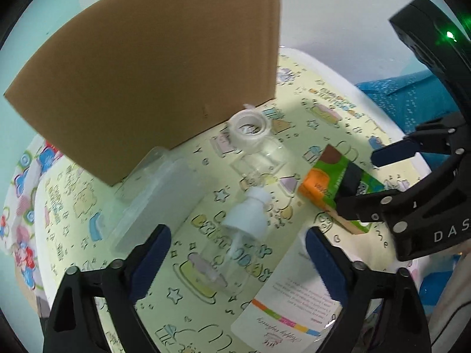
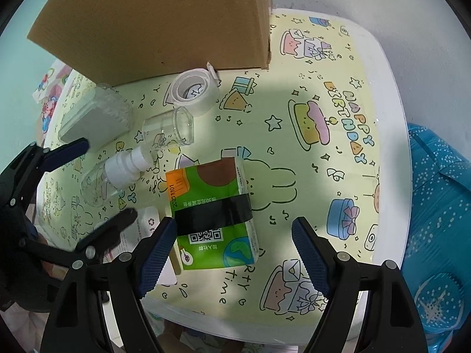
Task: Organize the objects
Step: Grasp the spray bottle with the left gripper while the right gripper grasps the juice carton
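The left gripper [image 1: 238, 253] is hovering with jaws wide apart over a spray bottle [image 1: 235, 241] that is lying on its side on the tabletop [image 2: 323, 67], near the left edge; nothing is sitting between its pads [image 1: 153, 259]. The right gripper [image 2: 232, 253] is likewise hanging open, its fingers [image 2: 159, 247] flanking the near end of a green tissue pack [image 2: 212, 214] without touching it; the pack is lying flat around the middle of the tabletop, towards the near edge, with a black band across it. A cardboard box [image 2: 159, 20] is standing along the far edge; a tape roll [image 2: 192, 91] is resting just in front of it, touching or nearly touching its base. A clear jar [image 2: 173, 129] is lying on its side between the roll and the bottle; a frosted case [image 2: 94, 117] is sitting by the far left corner, close to the box. A white card [image 1: 291, 294] is lying at the near left edge, under the left gripper's right finger.
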Tool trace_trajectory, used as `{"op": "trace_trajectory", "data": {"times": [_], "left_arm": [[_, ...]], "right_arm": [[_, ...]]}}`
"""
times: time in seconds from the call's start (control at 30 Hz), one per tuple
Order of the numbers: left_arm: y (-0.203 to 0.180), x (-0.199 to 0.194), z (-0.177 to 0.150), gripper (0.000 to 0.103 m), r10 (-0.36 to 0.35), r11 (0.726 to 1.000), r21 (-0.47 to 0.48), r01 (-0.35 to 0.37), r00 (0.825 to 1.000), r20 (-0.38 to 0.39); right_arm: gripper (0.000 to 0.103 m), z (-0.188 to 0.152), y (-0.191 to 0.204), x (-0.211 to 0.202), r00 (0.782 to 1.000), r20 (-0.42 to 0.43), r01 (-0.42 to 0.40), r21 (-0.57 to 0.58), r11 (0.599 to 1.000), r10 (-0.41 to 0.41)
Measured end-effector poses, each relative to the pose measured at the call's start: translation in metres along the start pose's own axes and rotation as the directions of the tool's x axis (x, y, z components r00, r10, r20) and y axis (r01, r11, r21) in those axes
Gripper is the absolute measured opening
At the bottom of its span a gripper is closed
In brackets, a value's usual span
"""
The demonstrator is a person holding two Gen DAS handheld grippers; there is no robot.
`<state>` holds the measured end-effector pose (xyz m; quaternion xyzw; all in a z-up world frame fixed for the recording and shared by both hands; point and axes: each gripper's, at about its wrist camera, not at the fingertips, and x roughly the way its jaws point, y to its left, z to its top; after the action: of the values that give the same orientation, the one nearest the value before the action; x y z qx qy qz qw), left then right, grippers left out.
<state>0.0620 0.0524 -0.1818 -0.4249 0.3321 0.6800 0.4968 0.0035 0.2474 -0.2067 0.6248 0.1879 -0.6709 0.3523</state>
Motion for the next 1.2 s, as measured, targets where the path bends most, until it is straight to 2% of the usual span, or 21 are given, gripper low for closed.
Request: {"op": "trace_trajectory", "data": {"times": [0.07, 0.2, 0.33, 0.57, 0.73, 0.8, 0.87, 0.9, 1.03, 1.17, 1.2], "left_arm": [[0.001, 0.005, 0.000, 0.073, 0.004, 1.000, -0.002, -0.004, 1.000, -0.026], [0.006, 0.012, -0.002, 0.063, -0.007, 1.000, -0.026, 0.006, 0.998, -0.060], [0.009, 0.015, -0.003, 0.046, -0.015, 0.999, -0.052, 0.011, 0.996, -0.084], [0.005, 0.013, -0.009, 0.044, 0.002, 1.000, -0.028, -0.005, 0.996, -0.084], [0.005, 0.013, -0.011, 0.044, -0.021, 0.999, -0.042, 0.017, 0.996, -0.091], [0.006, 0.012, -0.011, 0.044, -0.026, 0.999, -0.048, 0.021, 0.996, -0.090], [0.008, 0.012, -0.013, 0.044, -0.035, 0.998, -0.059, 0.029, 0.995, -0.094], [0.008, 0.011, -0.013, 0.044, -0.037, 0.998, -0.061, 0.031, 0.995, -0.094], [0.009, 0.012, -0.012, 0.044, -0.034, 0.998, -0.064, 0.028, 0.995, -0.099], [0.010, 0.010, -0.012, 0.043, -0.033, 0.997, -0.073, 0.026, 0.994, -0.103], [0.011, 0.009, -0.012, 0.043, -0.114, 0.971, 0.196, 0.135, 0.987, -0.118]], "right_arm": [[0.082, 0.000, 0.005, -0.001, 1.000, 0.006, 0.008, -0.022, 1.000, -0.008], [0.082, -0.001, 0.016, 0.001, 0.999, 0.008, 0.034, -0.070, 0.997, -0.034], [0.083, -0.002, 0.023, 0.006, 0.999, 0.006, 0.045, -0.101, 0.994, -0.045], [0.082, -0.003, 0.014, 0.010, 0.999, 0.008, 0.048, -0.068, 0.997, -0.048], [0.081, -0.003, 0.004, 0.008, 0.999, 0.030, 0.026, -0.015, 1.000, -0.026], [0.076, -0.004, 0.003, 0.007, 0.999, 0.046, 0.027, -0.010, 1.000, -0.027], [0.059, -0.007, 0.006, 0.005, 0.996, 0.081, 0.048, -0.045, 0.998, -0.044], [0.057, -0.008, 0.009, 0.005, 0.994, 0.090, 0.075, -0.066, 0.995, -0.069], [0.055, -0.011, 0.015, 0.007, 0.988, 0.106, 0.129, -0.115, 0.985, -0.117], [0.054, -0.014, 0.013, 0.004, 0.988, 0.103, 0.127, -0.105, 0.986, -0.116], [0.054, -0.014, 0.013, 0.003, 0.988, 0.101, 0.126, -0.104, 0.987, -0.116]]}}
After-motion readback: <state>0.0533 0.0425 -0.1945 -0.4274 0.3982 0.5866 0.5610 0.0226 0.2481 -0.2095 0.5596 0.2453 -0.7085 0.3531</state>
